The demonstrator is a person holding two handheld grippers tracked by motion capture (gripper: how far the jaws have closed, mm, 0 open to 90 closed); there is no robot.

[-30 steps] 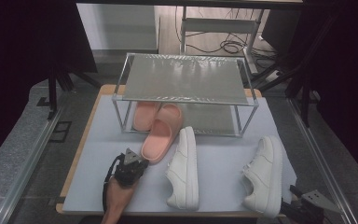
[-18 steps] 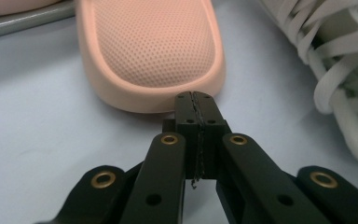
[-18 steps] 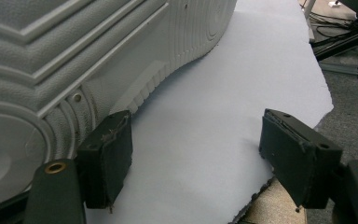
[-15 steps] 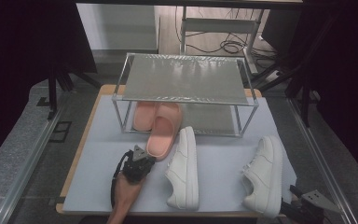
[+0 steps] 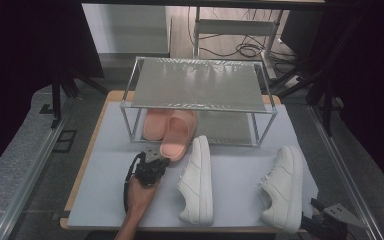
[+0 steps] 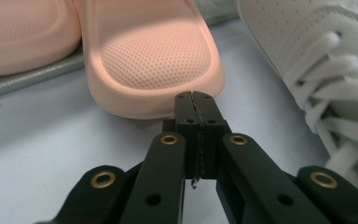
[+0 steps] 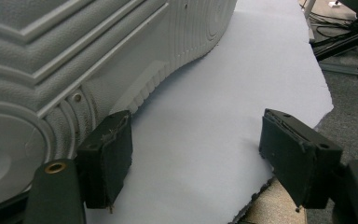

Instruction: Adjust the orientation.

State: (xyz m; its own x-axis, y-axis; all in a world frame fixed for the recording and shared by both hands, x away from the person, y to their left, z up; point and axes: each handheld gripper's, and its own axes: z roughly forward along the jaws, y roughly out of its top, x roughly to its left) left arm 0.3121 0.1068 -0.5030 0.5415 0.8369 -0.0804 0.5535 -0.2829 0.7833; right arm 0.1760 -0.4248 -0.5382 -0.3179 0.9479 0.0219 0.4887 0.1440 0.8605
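Grey-matted desk [image 5: 105, 180], metal shoe rack [image 5: 197, 85] at rear. Left gripper [image 6: 195, 100]: jaws pressed together, empty, tips at the heel of a pink slipper [image 6: 154, 56], apparently nudging it rackward. Right gripper [image 7: 196, 158]: jaws apart, idle beside a white sneaker [image 7: 74, 56].

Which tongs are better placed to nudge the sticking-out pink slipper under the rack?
Left. The left tongs, shut, sit right at that pink slipper. The right tongs stand open beside the far white sneaker.
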